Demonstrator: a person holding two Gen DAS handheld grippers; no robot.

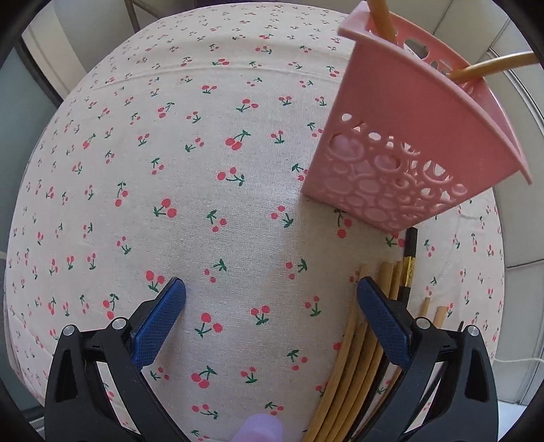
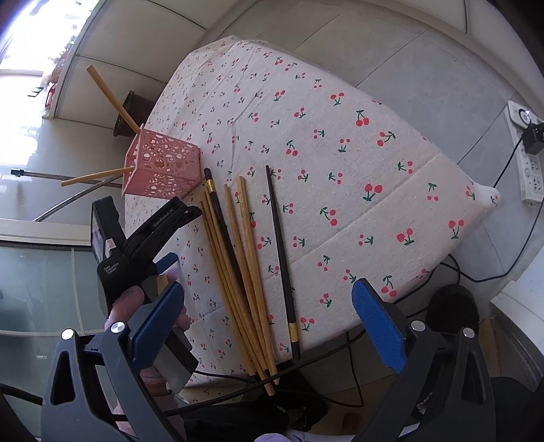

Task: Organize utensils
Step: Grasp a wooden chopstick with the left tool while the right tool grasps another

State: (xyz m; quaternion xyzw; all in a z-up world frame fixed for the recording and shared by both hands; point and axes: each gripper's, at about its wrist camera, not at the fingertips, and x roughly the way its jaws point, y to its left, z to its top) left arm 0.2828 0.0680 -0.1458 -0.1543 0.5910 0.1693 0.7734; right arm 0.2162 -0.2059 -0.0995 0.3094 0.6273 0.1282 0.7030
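Observation:
A pink perforated utensil holder (image 1: 401, 136) stands on the cherry-print tablecloth (image 1: 204, 170) and holds two bamboo chopsticks (image 1: 384, 20). It also shows in the right wrist view (image 2: 163, 166). Several bamboo chopsticks (image 2: 238, 265) and two dark chopsticks (image 2: 280, 258) lie loose beside it, their ends over the table's edge. My left gripper (image 1: 270, 289) is open and empty, low over the cloth, with the loose chopsticks (image 1: 353, 367) by its right finger. My right gripper (image 2: 268, 295) is open and empty, above the chopsticks. The left gripper's body (image 2: 142, 238) shows at the right wrist view's left.
The small table's edges are near on all sides. Below it lie black cables (image 2: 476, 272), and a white power strip (image 2: 527, 153) sits on the tiled floor. A dark stand (image 2: 131, 112) and metal poles are beyond the holder.

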